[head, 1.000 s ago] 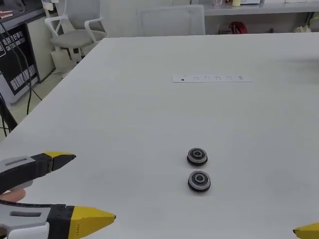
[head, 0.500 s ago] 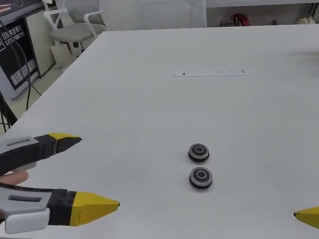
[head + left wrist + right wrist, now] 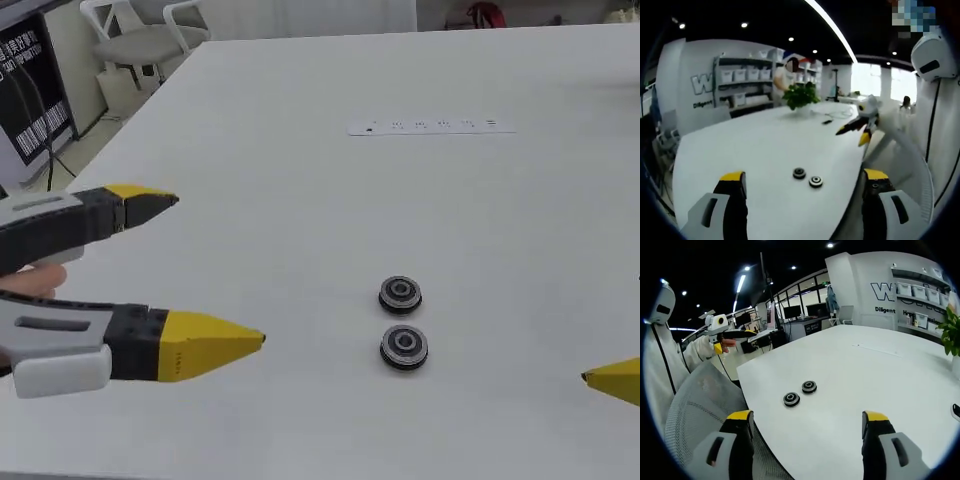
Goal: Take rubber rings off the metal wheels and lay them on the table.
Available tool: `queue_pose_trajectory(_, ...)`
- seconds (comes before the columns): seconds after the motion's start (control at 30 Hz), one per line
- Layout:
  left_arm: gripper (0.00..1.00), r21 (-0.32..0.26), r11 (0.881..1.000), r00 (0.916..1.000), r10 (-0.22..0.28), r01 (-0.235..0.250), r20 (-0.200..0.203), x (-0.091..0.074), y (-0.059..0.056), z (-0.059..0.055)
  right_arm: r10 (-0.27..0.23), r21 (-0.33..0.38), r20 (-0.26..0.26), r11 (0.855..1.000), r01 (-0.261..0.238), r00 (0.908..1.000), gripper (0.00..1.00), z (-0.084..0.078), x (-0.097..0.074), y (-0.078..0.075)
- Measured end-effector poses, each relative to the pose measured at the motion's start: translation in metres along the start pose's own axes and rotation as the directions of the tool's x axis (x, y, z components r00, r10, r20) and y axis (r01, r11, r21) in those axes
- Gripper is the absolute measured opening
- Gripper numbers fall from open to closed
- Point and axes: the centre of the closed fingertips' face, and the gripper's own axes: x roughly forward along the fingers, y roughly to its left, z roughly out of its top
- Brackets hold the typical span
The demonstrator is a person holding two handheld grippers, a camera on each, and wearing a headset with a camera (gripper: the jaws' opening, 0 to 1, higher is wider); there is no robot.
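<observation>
Two small metal wheels with dark rubber rings lie flat and close together on the white table: a far wheel and a near wheel. Both rings sit on their wheels. My left gripper hovers open at the left, well apart from the wheels. In the left gripper view its jaws stand wide, framing the far wheel and the near wheel. My right gripper is open and empty, facing the near wheel and the far wheel. One of its yellow fingertips pokes in at lower right.
A flat white strip lies on the table farther back. Office chairs stand beyond the far left corner. A mesh chair sits at the table's near edge. A potted plant stands at one table end.
The head camera has tilted down. My left gripper has moved a little rightward toward the wheels, still open. The wheels have not moved.
</observation>
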Motion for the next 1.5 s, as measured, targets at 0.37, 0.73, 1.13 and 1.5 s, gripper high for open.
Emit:
queue_pose_trajectory(0.37,0.98,0.068,0.995,0.9973,-0.071,0.069,0.022,0.031,-0.005,0.023,0.050,-0.047,0.005,0.998,-0.050,0.9987,0.81,0.014,0.014,-0.002)
queue_pose_trajectory(0.73,0.92,0.117,0.980,0.9863,-0.165,0.163,0.002,0.061,-0.015,0.022,0.115,-0.102,-0.020,0.988,-0.117,0.9932,0.76,0.024,0.030,0.003)
queue_pose_trajectory(1.13,0.68,0.116,0.973,0.9792,-0.203,0.200,0.009,0.093,-0.020,0.001,0.209,-0.172,-0.057,0.961,-0.216,0.9763,0.69,0.031,0.054,0.020)
queue_pose_trajectory(1.5,0.54,0.122,0.953,0.9599,-0.280,0.278,-0.003,0.120,-0.033,-0.017,0.296,-0.234,-0.073,0.923,-0.305,0.9523,0.58,0.026,0.078,0.035)
